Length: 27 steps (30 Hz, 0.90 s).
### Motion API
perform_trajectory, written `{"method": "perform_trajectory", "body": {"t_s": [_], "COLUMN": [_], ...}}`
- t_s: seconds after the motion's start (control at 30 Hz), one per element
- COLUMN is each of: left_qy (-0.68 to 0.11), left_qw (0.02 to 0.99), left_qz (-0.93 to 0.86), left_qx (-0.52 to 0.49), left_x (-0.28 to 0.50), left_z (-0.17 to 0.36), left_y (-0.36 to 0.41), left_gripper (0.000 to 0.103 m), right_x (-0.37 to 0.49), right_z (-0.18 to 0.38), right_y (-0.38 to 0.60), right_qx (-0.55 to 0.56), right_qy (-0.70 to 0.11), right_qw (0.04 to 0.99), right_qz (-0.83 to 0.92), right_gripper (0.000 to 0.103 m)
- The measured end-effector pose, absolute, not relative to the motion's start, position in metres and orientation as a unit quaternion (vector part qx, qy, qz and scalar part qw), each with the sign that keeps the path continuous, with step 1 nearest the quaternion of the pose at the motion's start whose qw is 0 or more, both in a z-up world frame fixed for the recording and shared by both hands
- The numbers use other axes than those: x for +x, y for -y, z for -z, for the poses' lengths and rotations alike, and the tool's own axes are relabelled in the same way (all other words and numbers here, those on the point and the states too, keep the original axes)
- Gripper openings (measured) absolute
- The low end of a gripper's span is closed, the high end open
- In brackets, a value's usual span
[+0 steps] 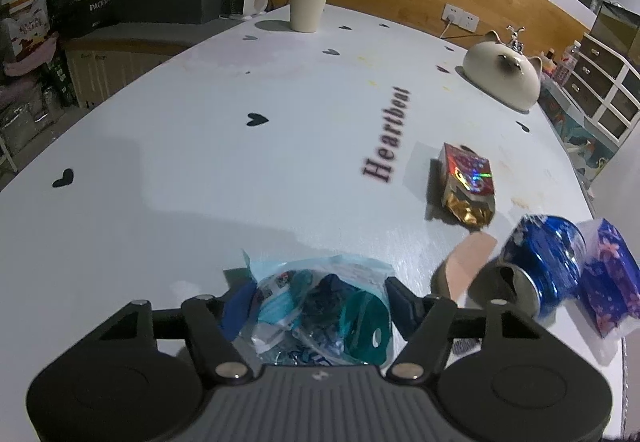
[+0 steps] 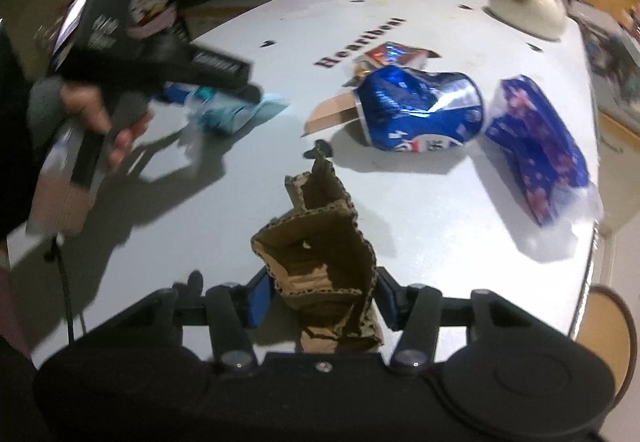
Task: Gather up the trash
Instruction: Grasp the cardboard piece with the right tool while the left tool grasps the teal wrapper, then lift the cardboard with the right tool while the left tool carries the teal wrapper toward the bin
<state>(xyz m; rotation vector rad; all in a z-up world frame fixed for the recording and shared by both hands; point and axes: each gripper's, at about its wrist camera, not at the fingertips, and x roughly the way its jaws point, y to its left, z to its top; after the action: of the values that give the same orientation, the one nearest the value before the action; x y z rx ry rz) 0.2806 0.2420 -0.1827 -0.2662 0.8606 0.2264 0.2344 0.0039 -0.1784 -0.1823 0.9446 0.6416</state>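
The left hand-held gripper [image 1: 316, 306], low in the left wrist view, is clamped on a clear plastic bag [image 1: 320, 314] of blue and teal scraps, its fingers pressing in from both sides so the loose, crinkly film cannot slip. In the right wrist view the same tool shows at upper left, blurred, with the bag at its tip close over the white surface [image 2: 420, 222].

The right hand-held gripper [image 2: 324, 298] is closed on a torn piece of cardboard [image 2: 316, 242], gripped near its lower end so the ragged flap stands up ahead of the fingers.

Other trash lies unheld on the surface: a crushed blue can [image 2: 420, 110] on its side at centre right, a blue-purple packet [image 2: 536, 146] just to its right, a red foil box [image 1: 466, 182] beyond, and a small tan strip [image 1: 466, 262] touching the can's open end.

With each tool carrying one piece, both probably need dropping off before the can and packets are fetched.
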Motion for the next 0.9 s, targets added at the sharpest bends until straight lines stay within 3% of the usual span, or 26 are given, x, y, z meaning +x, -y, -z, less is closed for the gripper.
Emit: {"method": "perform_trajectory", "body": {"t_s": [0.9], "left_qy": [-0.373], "left_qw": [0.922], "left_qz": [-0.045], "left_qx": [-0.092], "left_x": [0.177], "left_z": [0.095], "left_y": [-0.183], "left_gripper": [0.067], "right_x": [0.21], "right_z": [0.105], "right_y": [0.045], "right_qx": [0.002], "right_qy": [-0.397], "right_qw": [0.901], "right_qz": [-0.176], "right_gripper": [0.053]}}
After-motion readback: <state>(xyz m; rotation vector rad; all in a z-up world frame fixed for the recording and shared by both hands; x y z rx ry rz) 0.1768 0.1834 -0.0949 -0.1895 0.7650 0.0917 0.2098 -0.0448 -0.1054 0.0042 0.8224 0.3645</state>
